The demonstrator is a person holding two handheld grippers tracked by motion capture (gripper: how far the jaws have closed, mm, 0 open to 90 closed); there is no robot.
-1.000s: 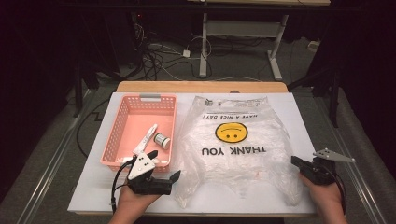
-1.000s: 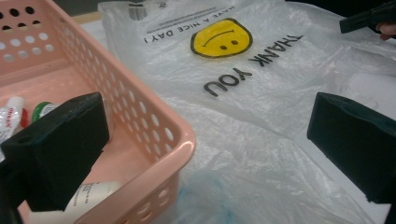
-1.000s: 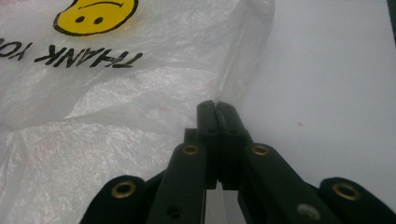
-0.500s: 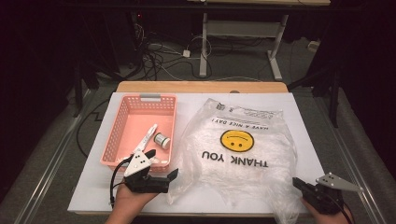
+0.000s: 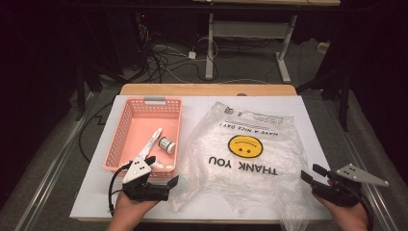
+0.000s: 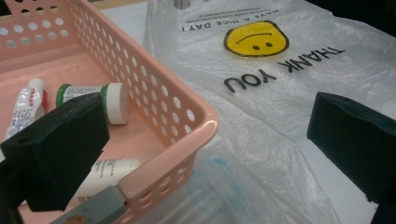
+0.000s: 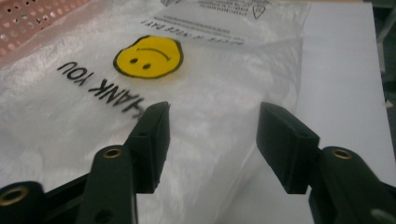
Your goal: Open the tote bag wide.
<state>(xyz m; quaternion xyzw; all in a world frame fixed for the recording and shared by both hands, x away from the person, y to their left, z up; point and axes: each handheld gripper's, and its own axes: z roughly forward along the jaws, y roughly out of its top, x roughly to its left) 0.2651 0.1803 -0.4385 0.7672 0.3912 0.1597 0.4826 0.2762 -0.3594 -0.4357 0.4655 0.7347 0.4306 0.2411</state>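
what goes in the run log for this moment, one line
left gripper: open by basket | right gripper: jaws just opened, nothing gripped | plastic bag: flat on table

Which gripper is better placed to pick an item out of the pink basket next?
Left. The left gripper sits open at the pink basket's near corner, beside the small jar and tubes; the right gripper is across the plastic bag.

Pink basket [image 5: 120, 139] on white table [image 5: 317, 120] holds small white jar [image 5: 167, 144] and tubes [image 5: 153, 141]; cables [image 5: 163, 57] on floor behind.
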